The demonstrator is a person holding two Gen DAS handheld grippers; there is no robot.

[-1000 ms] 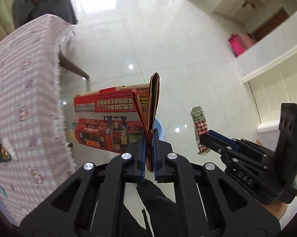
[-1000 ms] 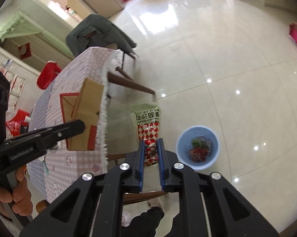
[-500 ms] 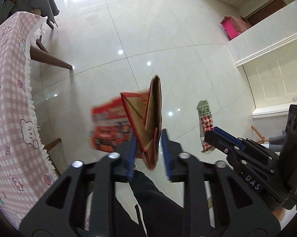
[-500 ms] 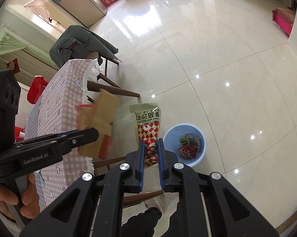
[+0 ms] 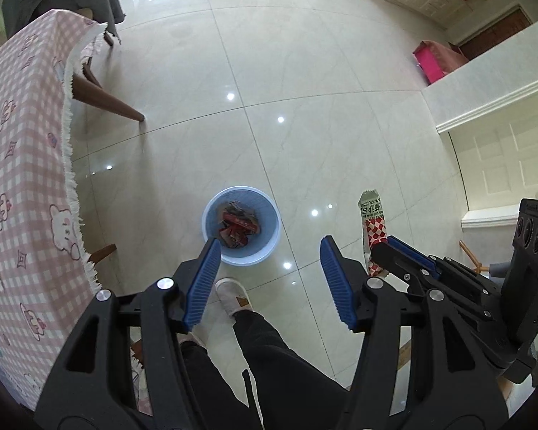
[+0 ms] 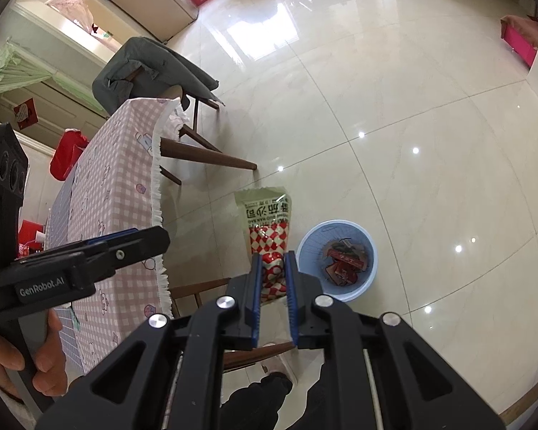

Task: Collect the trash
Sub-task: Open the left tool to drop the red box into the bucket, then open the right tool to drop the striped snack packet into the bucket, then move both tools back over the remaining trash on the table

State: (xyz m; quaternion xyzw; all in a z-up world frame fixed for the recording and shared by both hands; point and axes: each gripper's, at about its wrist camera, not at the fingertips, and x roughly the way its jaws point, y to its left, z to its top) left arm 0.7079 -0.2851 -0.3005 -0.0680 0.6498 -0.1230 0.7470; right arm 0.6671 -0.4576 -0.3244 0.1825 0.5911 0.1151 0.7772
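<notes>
Left gripper (image 5: 269, 279): jaws just opening, nothing between them. Right gripper (image 6: 274, 295): clamped on sauce packet (image 6: 267, 225) — bin (image 6: 339, 259) lies at its 3 o'clock. Risk: a drop now likely misses the bin, landing on floor (image 6: 430, 143).

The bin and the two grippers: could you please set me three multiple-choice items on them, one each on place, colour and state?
1. Where does the bin stand?
A on the table
B on the floor
C on a chair

2. What colour is the bin?
A light blue
B green
C black

3. What is in the right gripper?
A nothing
B a cardboard box
C a checked sauce packet

Key: 1 B, floor tiles surround it; 2 A, its wall is pale blue; 3 C, the gripper pinches the packet's lower end, while the left gripper stands open and empty.
</notes>
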